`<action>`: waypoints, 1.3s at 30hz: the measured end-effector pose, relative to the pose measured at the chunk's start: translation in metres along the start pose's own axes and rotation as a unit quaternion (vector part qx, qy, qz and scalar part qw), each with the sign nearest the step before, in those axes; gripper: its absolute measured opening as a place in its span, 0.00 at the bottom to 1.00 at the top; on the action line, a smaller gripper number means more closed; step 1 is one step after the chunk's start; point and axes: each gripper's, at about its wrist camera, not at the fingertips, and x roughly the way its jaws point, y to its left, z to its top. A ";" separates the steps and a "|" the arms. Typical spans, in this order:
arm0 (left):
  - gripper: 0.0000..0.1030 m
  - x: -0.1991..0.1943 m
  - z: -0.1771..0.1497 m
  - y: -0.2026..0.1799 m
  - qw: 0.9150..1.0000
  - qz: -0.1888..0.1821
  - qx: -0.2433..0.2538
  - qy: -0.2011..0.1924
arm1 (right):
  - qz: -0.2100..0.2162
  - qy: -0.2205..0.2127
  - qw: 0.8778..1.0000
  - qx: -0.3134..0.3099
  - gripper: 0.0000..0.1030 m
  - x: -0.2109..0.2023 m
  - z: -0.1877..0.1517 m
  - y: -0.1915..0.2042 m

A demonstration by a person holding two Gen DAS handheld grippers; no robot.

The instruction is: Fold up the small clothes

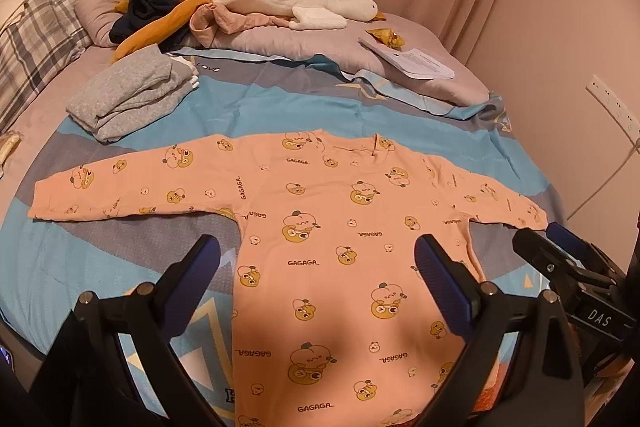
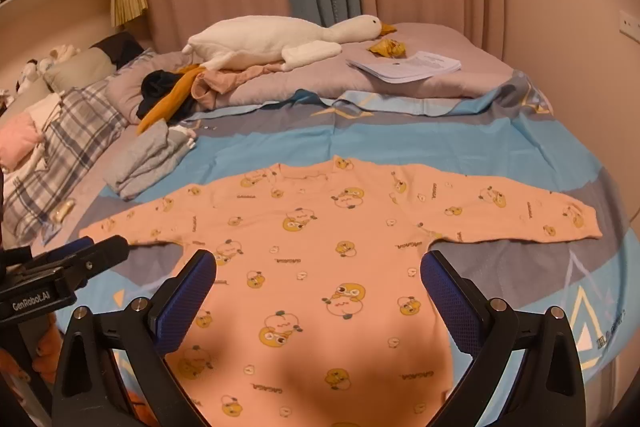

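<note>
Peach cotton, printed with cartoon ducks, is lying flat on the bed (image 1: 304, 115): the small shirt (image 1: 344, 227) is spreading both sleeves wide. Soft, light and limp, it will likely be sagging wherever unsupported, so pinching sleeve cuffs or hem corners seems best. Left gripper (image 1: 316, 267) and right gripper (image 2: 318, 279) are hovering above it, fingers apart, gripping nothing.

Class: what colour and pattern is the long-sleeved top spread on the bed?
Peach-pink top, printed with yellow cartoon ducks; clearest in the left wrist view.
</note>
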 end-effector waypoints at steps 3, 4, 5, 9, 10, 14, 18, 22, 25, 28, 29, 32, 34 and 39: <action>0.95 0.000 0.000 -0.002 1.000 -0.006 0.004 0.002 | 0.001 0.000 1.000 0.000 0.99 0.000 0.000 0.000; 0.95 -0.001 -0.001 -0.003 1.000 -0.007 0.005 0.003 | 0.001 0.000 1.000 0.000 0.99 0.000 0.000 0.000; 0.95 -0.001 -0.001 -0.003 1.000 -0.008 0.006 0.003 | 0.002 0.000 1.000 0.000 0.99 0.000 0.000 0.000; 0.95 -0.002 -0.002 -0.005 1.000 -0.008 0.011 0.002 | 0.002 0.001 1.000 0.000 0.99 0.000 0.000 0.001; 0.95 -0.002 -0.002 -0.005 1.000 -0.009 0.010 0.002 | 0.002 0.001 1.000 0.001 0.99 0.000 0.000 0.001; 0.94 -0.001 -0.002 -0.006 1.000 -0.009 0.009 0.004 | 0.003 0.001 1.000 0.000 0.99 0.001 -0.001 0.002; 0.94 -0.002 -0.002 -0.007 1.000 -0.010 0.009 0.006 | 0.002 0.000 1.000 0.000 0.99 0.000 -0.002 0.005; 0.94 -0.002 -0.001 -0.007 1.000 -0.014 0.011 0.005 | 0.005 -0.001 1.000 0.001 0.99 0.001 -0.001 0.009; 0.94 -0.002 -0.001 -0.009 1.000 -0.016 0.013 0.006 | 0.007 0.000 1.000 0.002 0.99 0.000 0.000 0.009; 0.94 -0.002 0.000 -0.009 1.000 -0.019 0.013 0.008 | 0.008 0.000 1.000 0.002 0.99 0.000 0.000 0.010; 0.94 -0.001 0.000 -0.010 1.000 -0.020 0.013 0.009 | 0.008 0.000 1.000 0.002 0.99 0.000 0.001 0.010; 0.95 -0.001 0.000 -0.009 1.000 -0.021 0.007 0.013 | 0.009 0.001 1.000 0.003 0.99 0.000 0.001 0.010; 0.96 0.000 0.000 -0.008 1.000 -0.027 0.001 0.015 | 0.009 0.001 1.000 0.003 0.99 0.000 0.002 0.009; 0.99 0.001 0.000 -0.008 0.999 -0.029 -0.003 0.018 | 0.009 0.001 1.000 0.004 0.99 0.000 0.002 0.009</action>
